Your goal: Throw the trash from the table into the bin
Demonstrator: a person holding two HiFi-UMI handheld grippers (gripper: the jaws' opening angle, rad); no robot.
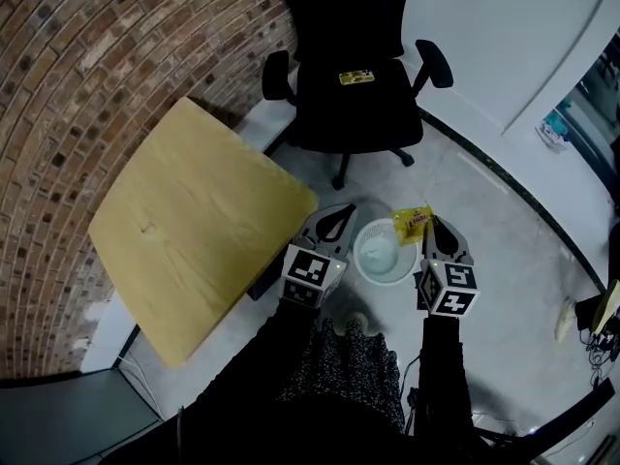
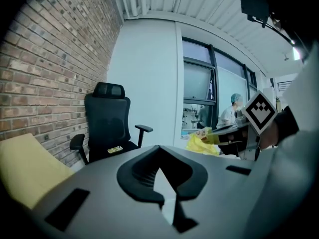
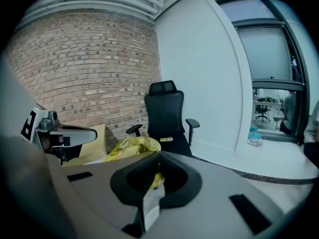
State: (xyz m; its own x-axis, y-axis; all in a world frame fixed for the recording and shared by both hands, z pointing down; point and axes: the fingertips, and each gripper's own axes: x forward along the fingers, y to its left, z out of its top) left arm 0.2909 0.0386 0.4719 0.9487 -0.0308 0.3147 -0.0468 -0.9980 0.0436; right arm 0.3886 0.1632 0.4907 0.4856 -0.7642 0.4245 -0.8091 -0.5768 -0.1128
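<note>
The print on the wrapper (image 1: 411,223), just behind the bin (image 1: 387,279), is too small to be read. Its near edge is covered by the right gripper (image 1: 432,227), and in the right gripper view its lower end is lost between the closed jaws. What lies in the bin cannot be told. Beyond the bin, the yellow thing (image 1: 356,77) on the chair (image 1: 349,114) is too small to be named. The chair's back is cut by the top edge and its base is partly covered by the seat. Left of the bin, the legs of the table (image 1: 194,221) are hidden under its top. Far right of the bin, a pale thing (image 1: 608,308) is cut by the edge. The sleeves (image 1: 441,376) are cut off below.
</note>
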